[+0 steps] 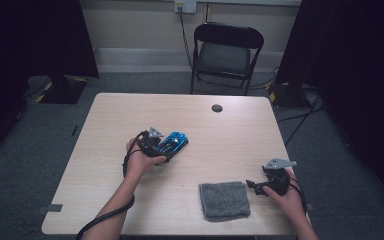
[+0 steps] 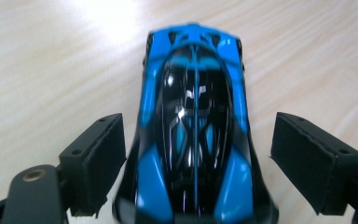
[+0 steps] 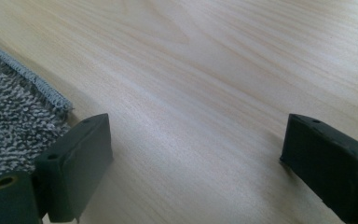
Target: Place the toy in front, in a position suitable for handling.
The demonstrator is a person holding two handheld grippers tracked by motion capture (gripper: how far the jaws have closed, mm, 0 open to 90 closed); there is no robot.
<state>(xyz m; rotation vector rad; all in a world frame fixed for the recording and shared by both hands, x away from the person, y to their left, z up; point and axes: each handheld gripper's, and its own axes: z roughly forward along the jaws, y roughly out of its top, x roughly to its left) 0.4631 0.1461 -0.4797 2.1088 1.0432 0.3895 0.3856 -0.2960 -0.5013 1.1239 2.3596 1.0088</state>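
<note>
no legible txt, labels, nos.

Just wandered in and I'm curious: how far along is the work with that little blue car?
The blue and black toy car sits on the pale wooden table. The left tongs straddle it, jaws apart, pads clear. The right tongs wait open beside the grey folded towel. What remains isn't clear.

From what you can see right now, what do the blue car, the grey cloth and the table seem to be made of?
The blue car looks like hard glossy plastic, perhaps painted metal: bright highlights gleam on its black roof. The grey cloth looks like terry towel: a looped, speckled pile and a stitched hem. The table looks like pale wood or wood-grain laminate: fine grain lines, a smooth satin surface.
</note>
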